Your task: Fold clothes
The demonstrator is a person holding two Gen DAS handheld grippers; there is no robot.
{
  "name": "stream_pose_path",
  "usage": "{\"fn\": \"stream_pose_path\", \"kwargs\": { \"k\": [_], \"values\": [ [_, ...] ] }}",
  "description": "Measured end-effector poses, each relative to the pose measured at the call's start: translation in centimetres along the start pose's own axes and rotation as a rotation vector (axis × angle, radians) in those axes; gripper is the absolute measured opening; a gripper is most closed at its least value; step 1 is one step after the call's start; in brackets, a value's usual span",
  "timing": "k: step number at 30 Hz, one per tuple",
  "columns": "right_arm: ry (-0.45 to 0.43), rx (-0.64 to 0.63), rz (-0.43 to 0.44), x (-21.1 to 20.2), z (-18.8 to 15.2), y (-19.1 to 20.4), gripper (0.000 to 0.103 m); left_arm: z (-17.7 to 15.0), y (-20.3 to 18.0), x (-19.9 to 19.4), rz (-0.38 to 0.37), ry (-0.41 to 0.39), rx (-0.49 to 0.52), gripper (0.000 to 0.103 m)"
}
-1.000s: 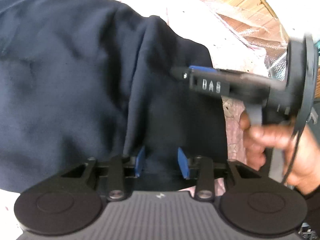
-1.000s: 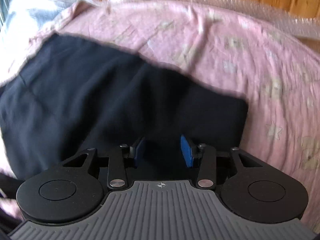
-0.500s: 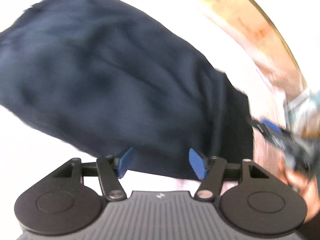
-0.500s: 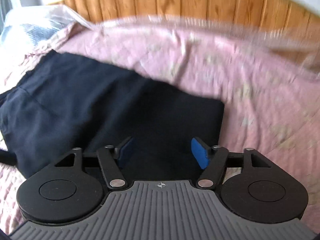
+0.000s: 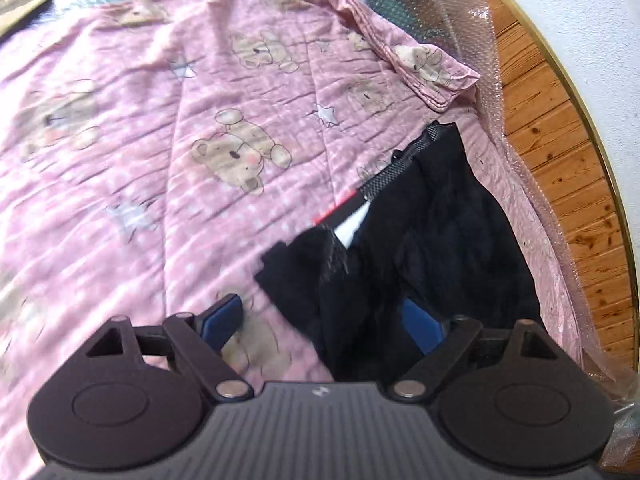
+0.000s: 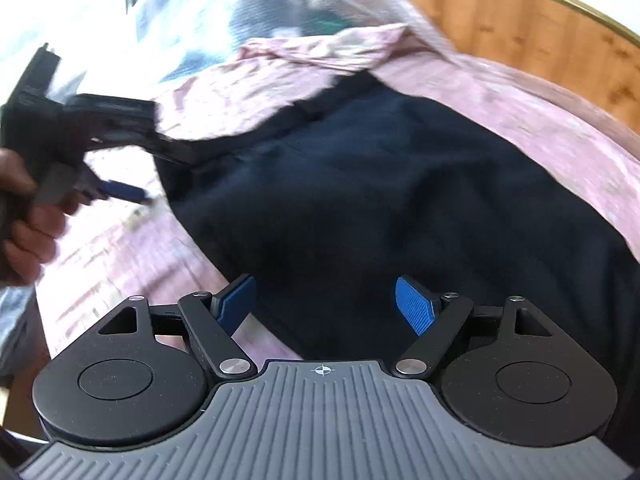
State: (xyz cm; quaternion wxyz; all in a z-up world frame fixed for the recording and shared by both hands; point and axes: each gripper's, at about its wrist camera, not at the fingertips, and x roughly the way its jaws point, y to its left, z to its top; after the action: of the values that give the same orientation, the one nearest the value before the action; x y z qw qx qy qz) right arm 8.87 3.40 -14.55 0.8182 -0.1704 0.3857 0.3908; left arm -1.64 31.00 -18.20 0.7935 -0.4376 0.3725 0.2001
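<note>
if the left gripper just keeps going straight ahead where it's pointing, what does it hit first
Most likely the dark garment: the open left gripper has its folded edge between the fingers. The pink bear blanket lies beneath; depth is unclear.

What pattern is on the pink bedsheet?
Teddy bears and stars on the pink bedsheet, clearest in the left wrist view.

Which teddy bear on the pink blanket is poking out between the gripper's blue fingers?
The blurry bear at the bottom, between the left gripper fingers; the other bears lie farther up the blanket.

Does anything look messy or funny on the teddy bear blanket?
Yes. The pink blanket's far corner is flipped back over itself. The dark garment lies bunched, with its mesh lining and a red-and-white patch showing.
</note>
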Motion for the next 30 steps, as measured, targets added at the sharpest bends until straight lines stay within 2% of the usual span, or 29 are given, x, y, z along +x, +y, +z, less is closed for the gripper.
{"fn": "stream_pose_path", "kwargs": {
  "k": [3, 6, 7, 8, 9, 10, 13, 16, 18, 20, 21, 22, 24, 26, 27, 29, 30],
  "values": [
    [0.017, -0.021, 0.009, 1.6, 2.4, 2.1, 0.080, 0.4, 1.1, 0.6, -0.044, -0.018, -0.015, 0.100],
    [0.033, -0.002, 0.012, 3.0, 4.2, 2.2, 0.080, 0.9, 2.1, 1.2, -0.088, -0.037, -0.030, 0.101],
    [0.041, 0.011, 0.011, 3.7, 4.4, 2.0, 0.079, 1.0, 2.6, 0.6, -0.103, -0.041, -0.032, 0.085],
    [0.061, 0.033, 0.008, 4.6, 4.6, 1.5, 0.073, 1.2, 2.6, 0.6, -0.114, -0.034, -0.030, 0.068],
    [0.097, 0.056, 0.003, 5.9, 4.5, 0.9, 0.065, 1.4, 2.6, 0.7, -0.124, -0.024, -0.027, 0.037],
    [0.141, 0.078, 0.000, 7.3, 4.3, 0.3, 0.061, 1.7, 2.6, 0.7, -0.141, -0.015, -0.028, 0.032],
    [0.164, 0.106, 0.023, 8.3, 3.6, -1.1, 0.062, 2.2, 1.8, -0.3, -0.158, -0.025, -0.002, 0.027],
    [0.195, 0.144, 0.069, 8.0, 5.1, -2.4, 0.062, 2.1, 0.1, -1.3, -0.172, -0.036, 0.063, 0.025],
    [0.155, 0.166, 0.046, 7.6, 7.7, -3.0, 0.064, 1.8, -1.3, -1.9, -0.176, -0.050, 0.129, 0.024],
    [0.108, 0.184, 0.041, 7.2, 11.1, -3.1, 0.074, 1.3, -2.8, -2.4, -0.178, -0.066, 0.213, 0.024],
    [0.103, 0.178, 0.051, 7.6, 13.0, -2.7, 0.085, 0.9, -3.5, -2.7, -0.179, -0.069, 0.253, 0.023],
    [0.113, 0.158, 0.062, 8.4, 15.0, -2.1, 0.092, 0.4, -4.2, -2.9, -0.180, -0.072, 0.292, 0.023],
    [0.152, 0.104, 0.074, 10.4, 18.6, -0.5, 0.094, -0.7, -5.5, -3.2, -0.183, -0.079, 0.348, 0.023],
    [0.249, 0.005, 0.051, 13.8, 20.9, 2.1, 0.094, -1.7, -6.6, -3.1, -0.190, -0.078, 0.392, 0.023],
    [0.298, -0.045, 0.039, 15.5, 22.1, 3.4, 0.093, -2.2, -6.9, -3.1, -0.191, -0.075, 0.408, 0.023],
    [0.377, -0.131, -0.010, 18.3, 22.8, 4.6, 0.082, -3.1, -7.6, -3.1, -0.193, -0.072, 0.436, 0.023],
    [0.406, -0.173, -0.059, 19.5, 22.5, 4.8, 0.058, -3.4, -7.7, -3.3, -0.196, -0.073, 0.444, 0.023]
  ]
}}
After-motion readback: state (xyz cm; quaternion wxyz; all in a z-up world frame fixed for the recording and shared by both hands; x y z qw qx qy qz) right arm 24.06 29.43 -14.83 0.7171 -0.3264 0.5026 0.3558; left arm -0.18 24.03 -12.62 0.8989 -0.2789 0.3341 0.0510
